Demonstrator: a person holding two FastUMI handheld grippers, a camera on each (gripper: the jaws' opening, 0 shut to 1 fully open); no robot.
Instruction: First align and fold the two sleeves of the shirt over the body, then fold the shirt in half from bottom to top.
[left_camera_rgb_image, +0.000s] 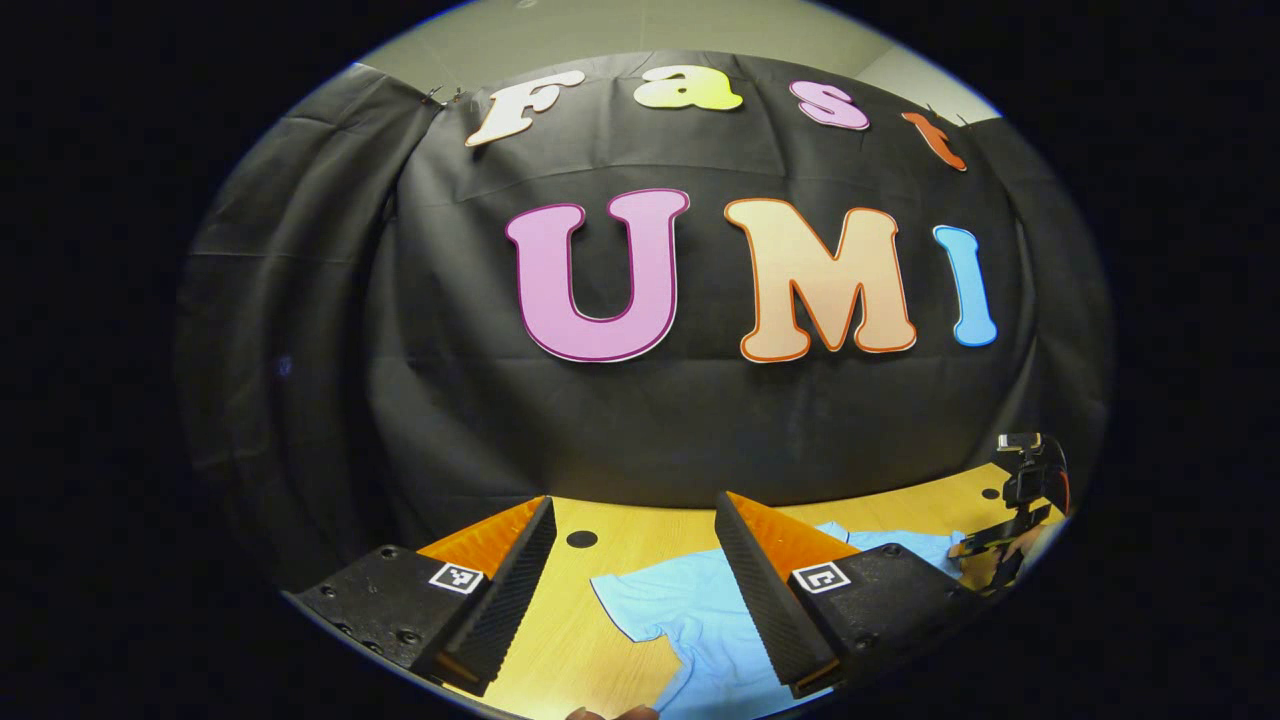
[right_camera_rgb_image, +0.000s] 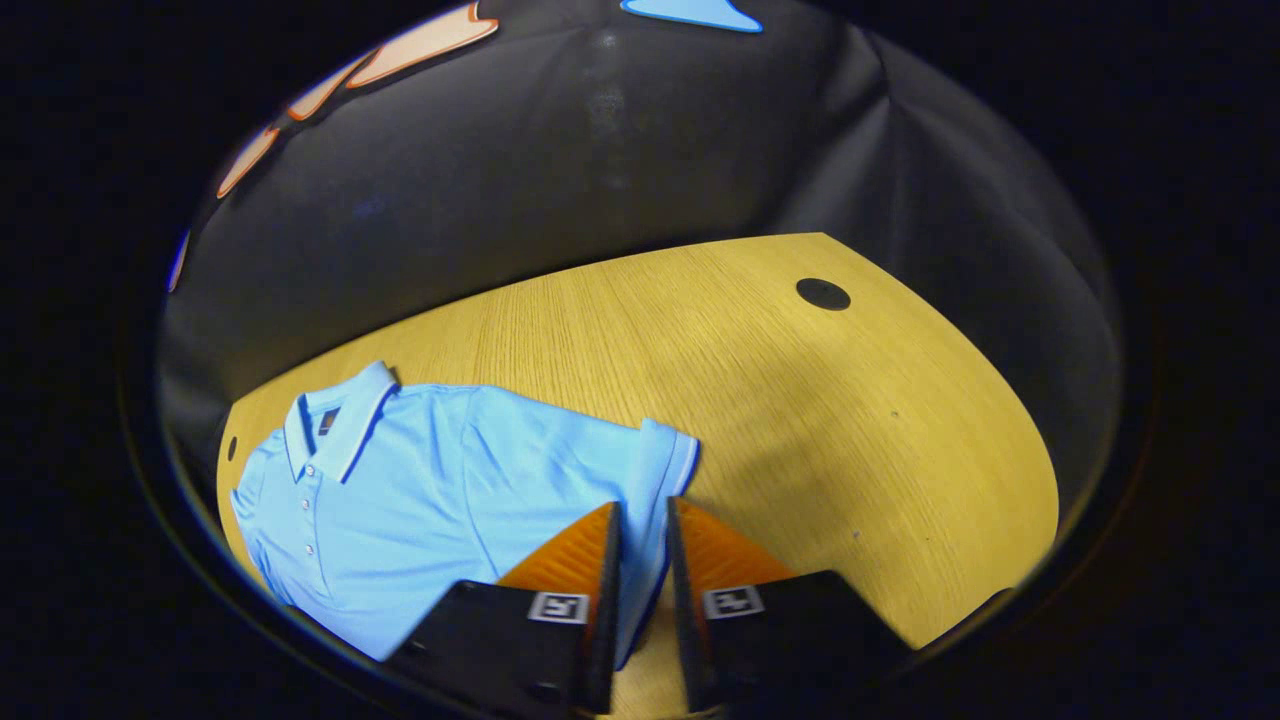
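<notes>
Backdrop: black cloth wall (left_camera_rgb_image: 700, 420) hangs behind the table, filling the upper part of the left gripper view and showing from 9 to 2 o'clock in the right gripper view.
Table: pale wood table (right_camera_rgb_image: 760, 400) with a dark round hole toward 1 o'clock in the right gripper view; it carries the whole job, so the shirt can lie flat for folding.
Shirt: light blue polo shirt (right_camera_rgb_image: 440, 480) lies face up on the table, at 7 to 8 o'clock in the right gripper view, collar and button placket toward 9 o'clock; neither sleeve looks folded over the body yet.
Sleeve: short sleeve (right_camera_rgb_image: 660, 470) with its pale cuff reaches toward 6 o'clock in the right gripper view, spread flat, which suits a pinch at its edge.
Right gripper: right gripper (right_camera_rgb_image: 642, 520) sits over that sleeve near the cuff, jaws drawn close with a strip of cloth between them; whether both fingers press the cloth I cannot tell. Likely the sleeve fold is the step in hand.
Left gripper: left gripper (left_camera_rgb_image: 635, 530) is raised and level, jaws spread wide and holding nothing, with the other sleeve below it at 6 o'clock, probably waiting to take it.
View difference: right gripper view gives collar, buttons and cuff; left gripper view gives the far gripper at 4 o'clock beside the shirt.
</notes>
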